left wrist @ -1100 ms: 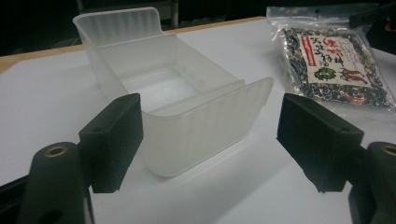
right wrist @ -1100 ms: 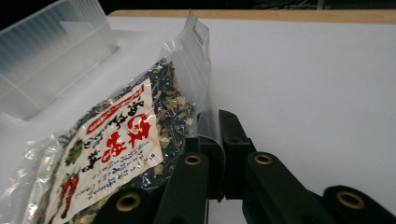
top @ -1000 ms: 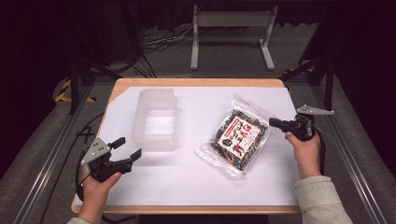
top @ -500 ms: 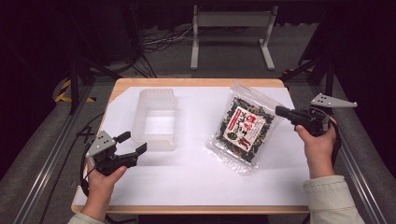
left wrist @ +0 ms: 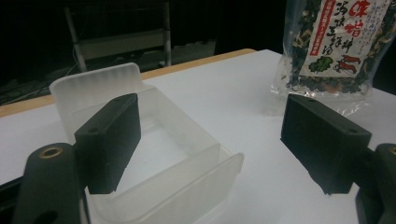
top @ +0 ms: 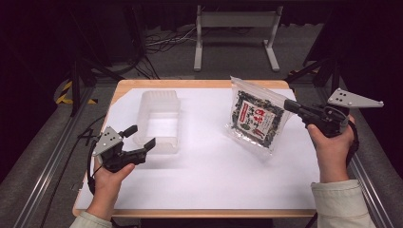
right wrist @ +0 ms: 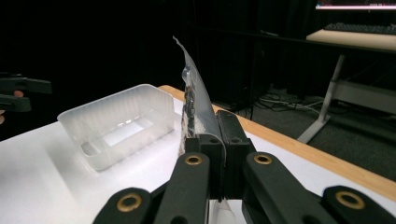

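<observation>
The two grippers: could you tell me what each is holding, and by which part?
Right gripper pinches the snack bag by its side edge; left gripper holds nothing.

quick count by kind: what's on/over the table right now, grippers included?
Grippers: 2, left gripper open, right gripper shut on the bag
Clear plastic container: 1
Snack bag: 1, lifted by its edge
Total: 4
</observation>
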Tool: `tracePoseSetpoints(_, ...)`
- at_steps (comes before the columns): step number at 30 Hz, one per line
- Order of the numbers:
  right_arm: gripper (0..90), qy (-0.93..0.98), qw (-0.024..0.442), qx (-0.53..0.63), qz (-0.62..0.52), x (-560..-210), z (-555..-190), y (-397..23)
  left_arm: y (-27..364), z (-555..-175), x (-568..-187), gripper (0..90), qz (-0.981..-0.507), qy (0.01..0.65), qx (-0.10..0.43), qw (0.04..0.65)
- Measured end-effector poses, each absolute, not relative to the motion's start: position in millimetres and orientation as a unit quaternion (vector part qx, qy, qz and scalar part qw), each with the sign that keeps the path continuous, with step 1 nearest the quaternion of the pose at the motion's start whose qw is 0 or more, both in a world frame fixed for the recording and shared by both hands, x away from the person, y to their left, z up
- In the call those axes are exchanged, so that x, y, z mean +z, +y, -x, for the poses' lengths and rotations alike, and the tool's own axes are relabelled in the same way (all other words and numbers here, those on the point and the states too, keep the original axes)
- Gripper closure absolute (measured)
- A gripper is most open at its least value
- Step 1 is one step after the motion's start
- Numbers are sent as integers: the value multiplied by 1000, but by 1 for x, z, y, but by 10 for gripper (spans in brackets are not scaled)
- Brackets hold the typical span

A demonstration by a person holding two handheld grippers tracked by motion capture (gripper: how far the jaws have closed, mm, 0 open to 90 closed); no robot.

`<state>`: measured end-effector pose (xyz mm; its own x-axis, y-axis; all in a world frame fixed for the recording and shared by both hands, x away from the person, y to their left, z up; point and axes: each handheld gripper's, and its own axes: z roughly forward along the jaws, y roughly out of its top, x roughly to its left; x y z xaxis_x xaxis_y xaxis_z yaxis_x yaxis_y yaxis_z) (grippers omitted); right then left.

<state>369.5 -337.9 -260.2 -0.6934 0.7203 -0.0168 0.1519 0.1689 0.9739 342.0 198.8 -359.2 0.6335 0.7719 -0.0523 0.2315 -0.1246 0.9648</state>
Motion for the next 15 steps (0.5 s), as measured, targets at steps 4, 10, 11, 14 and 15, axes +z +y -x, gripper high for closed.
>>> tracePoseSetpoints(4,900,723,260,570,-292,-254,-367,-335,190,-347,-356,179,-712,354,237,558)
tracePoseSetpoints(10,900,717,248,592,-272,-245,-362,-333,181,-350,-352,172,-711,348,241,561)
tracePoseSetpoints(11,900,717,246,593,-271,-244,-361,-332,180,-351,-351,171,-710,346,239,565)
tracePoseSetpoints(14,900,722,246,594,-258,-241,-359,-327,174,-351,-347,180,-713,335,236,569)
tracePoseSetpoints(15,900,723,244,594,-255,-240,-358,-325,171,-351,-346,194,-718,329,236,567)
